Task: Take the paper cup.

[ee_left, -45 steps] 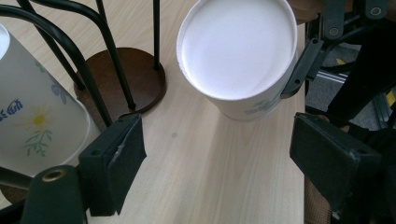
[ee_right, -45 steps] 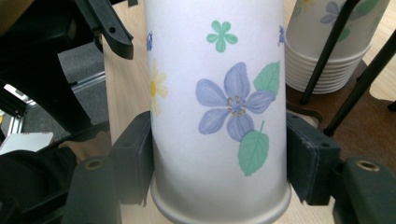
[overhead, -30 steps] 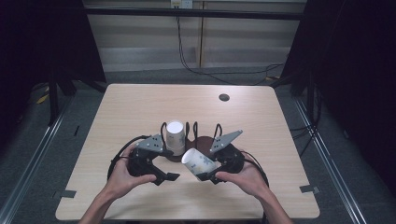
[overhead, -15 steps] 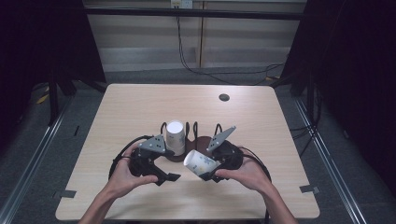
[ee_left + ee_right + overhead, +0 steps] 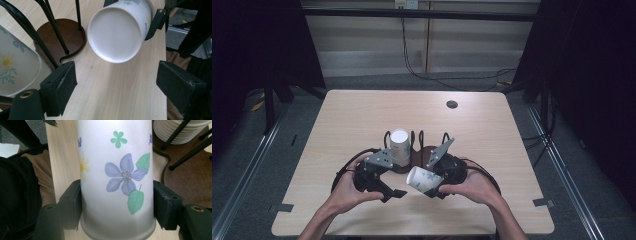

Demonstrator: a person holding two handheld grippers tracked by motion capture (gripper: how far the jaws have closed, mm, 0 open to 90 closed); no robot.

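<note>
While the right gripper (image 5: 430, 186) clamps the flowered paper cup (image 5: 423, 179) across its wall, the main risk is crushing: in the right gripper view both pads bear on the thin cup (image 5: 116, 182) just above its rolled rim, and a harder squeeze would likely buckle it. A slip is the other risk, judged from the smooth tapered wall; the cup could slide out base-first.

Cup lies tipped on its side above the table (image 5: 362, 115), base toward 10 o'clock in the high view. The stack of cups (image 5: 399, 145) stands inverted in the wire holder (image 5: 417, 150), at about 11 o'clock from the held cup, near but apart.

Left gripper (image 5: 394, 192): its jaws have just been opening and now stand wide with nothing between them. In the left gripper view the held cup's base (image 5: 116, 35) hangs at 12 o'clock beyond the jaws, not touched. If this gripper closes on the base end while the right one keeps its grip, opposed pulls could dent or tear the cup.

Pose: both hands come in from 6 o'clock, left hand (image 5: 349, 187) and right hand (image 5: 469, 185) low over the near table edge, grippers angled inward toward each other.
</note>
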